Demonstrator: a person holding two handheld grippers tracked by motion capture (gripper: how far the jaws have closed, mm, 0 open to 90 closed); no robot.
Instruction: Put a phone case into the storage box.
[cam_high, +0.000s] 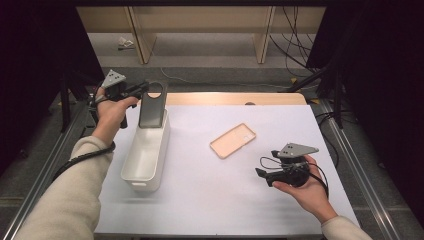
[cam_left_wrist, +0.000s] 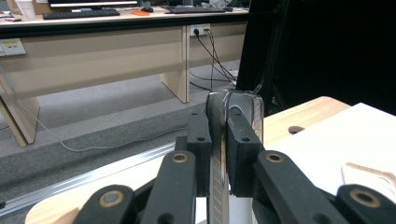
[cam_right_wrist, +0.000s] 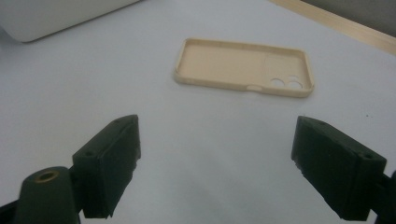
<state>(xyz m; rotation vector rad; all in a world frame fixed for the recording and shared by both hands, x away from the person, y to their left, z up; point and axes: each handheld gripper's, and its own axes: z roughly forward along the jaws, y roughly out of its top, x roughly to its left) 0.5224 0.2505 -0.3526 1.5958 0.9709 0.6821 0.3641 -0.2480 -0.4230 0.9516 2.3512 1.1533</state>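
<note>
My left gripper has its jaws clamped on a dark phone, held upright over the far end of the white bin at the worktop's left. In the left gripper view the phone's thin edge stands pinched between my jaws. My right gripper hovers near the right, jaws wide apart. The beige phone case lies open side up on the worktop, just beyond those jaws, toward the middle.
</note>
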